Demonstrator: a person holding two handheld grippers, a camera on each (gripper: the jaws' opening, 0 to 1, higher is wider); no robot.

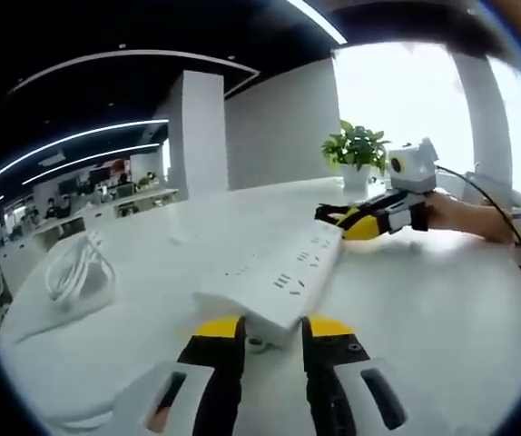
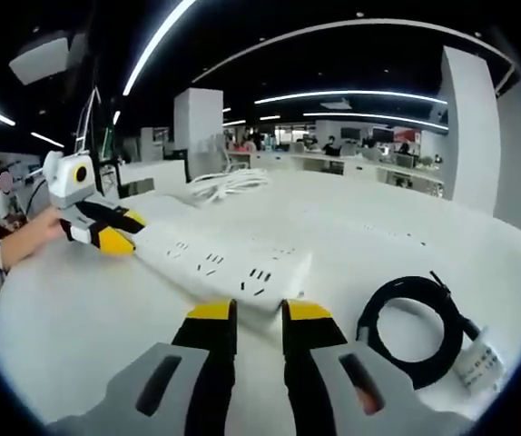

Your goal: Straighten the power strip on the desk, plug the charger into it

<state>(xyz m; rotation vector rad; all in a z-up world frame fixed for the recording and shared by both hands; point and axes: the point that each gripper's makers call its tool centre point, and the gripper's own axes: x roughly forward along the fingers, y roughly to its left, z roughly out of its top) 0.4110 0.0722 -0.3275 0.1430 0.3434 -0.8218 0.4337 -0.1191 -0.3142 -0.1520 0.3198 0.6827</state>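
Observation:
A long white power strip (image 1: 283, 272) lies flat on the white desk (image 1: 442, 309), and both grippers hold it, one at each end. My left gripper (image 1: 274, 329) is shut on the near end in the left gripper view, its yellow-tipped jaws on either side. My right gripper (image 1: 342, 218) clamps the far end there. In the right gripper view the power strip (image 2: 229, 263) runs away from my right gripper (image 2: 258, 312) toward the left gripper (image 2: 120, 232). The charger (image 2: 415, 331), a black coiled cable with a white labelled plug, lies on the desk to the right.
The strip's white cord (image 1: 79, 268) lies bundled at the desk's left side. A potted plant (image 1: 356, 150) stands at the far edge. A person's hand (image 1: 465, 213) holds the right gripper. Office desks fill the background.

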